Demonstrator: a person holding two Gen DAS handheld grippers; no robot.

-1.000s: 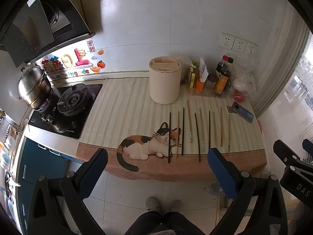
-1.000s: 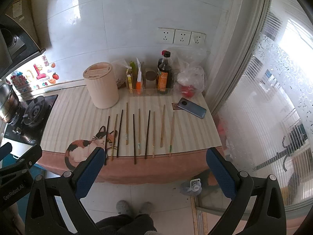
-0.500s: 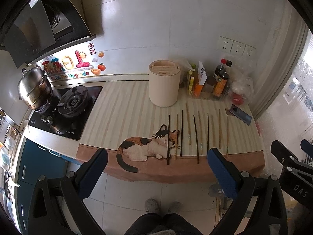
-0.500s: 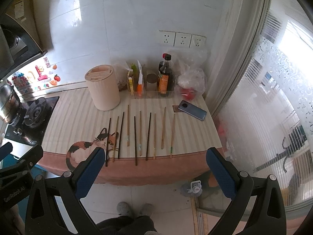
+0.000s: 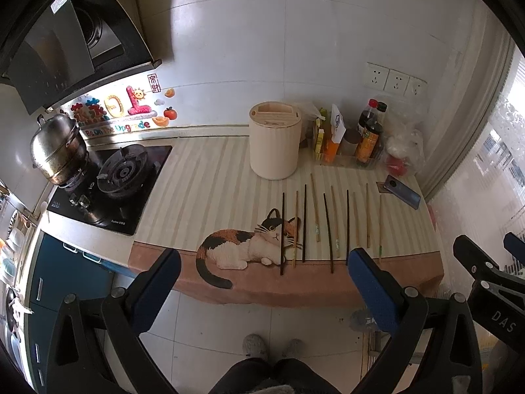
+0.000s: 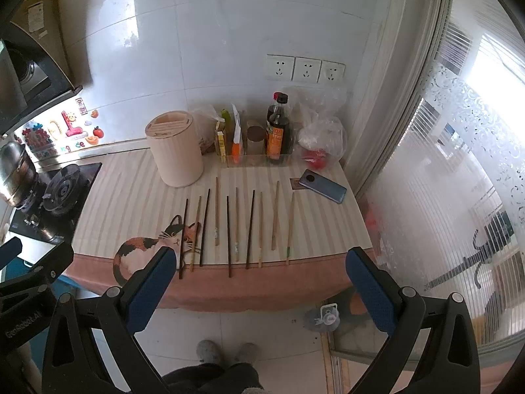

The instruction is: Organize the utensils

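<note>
Several chopsticks (image 5: 331, 226), dark and light wood, lie side by side in a row on the striped counter mat (image 5: 210, 190); they also show in the right wrist view (image 6: 236, 226). A cream cylindrical utensil holder (image 5: 275, 144) with slots on top stands behind them, also in the right wrist view (image 6: 175, 147). My left gripper (image 5: 262, 282) is open and empty, held back from the counter's front edge. My right gripper (image 6: 259, 282) is open and empty, also back from the edge.
A gas hob (image 5: 111, 184) with a steel pot (image 5: 57, 149) is at the left. Sauce bottles (image 5: 369, 138), packets, plastic bags and a phone (image 5: 402, 192) sit at the back right. A glass door (image 6: 459, 180) flanks the right. The person's feet (image 6: 226, 351) stand below.
Both grippers have drawn back slightly from the counter, so the chopsticks and holder look a little smaller. Nothing on the counter has moved.
</note>
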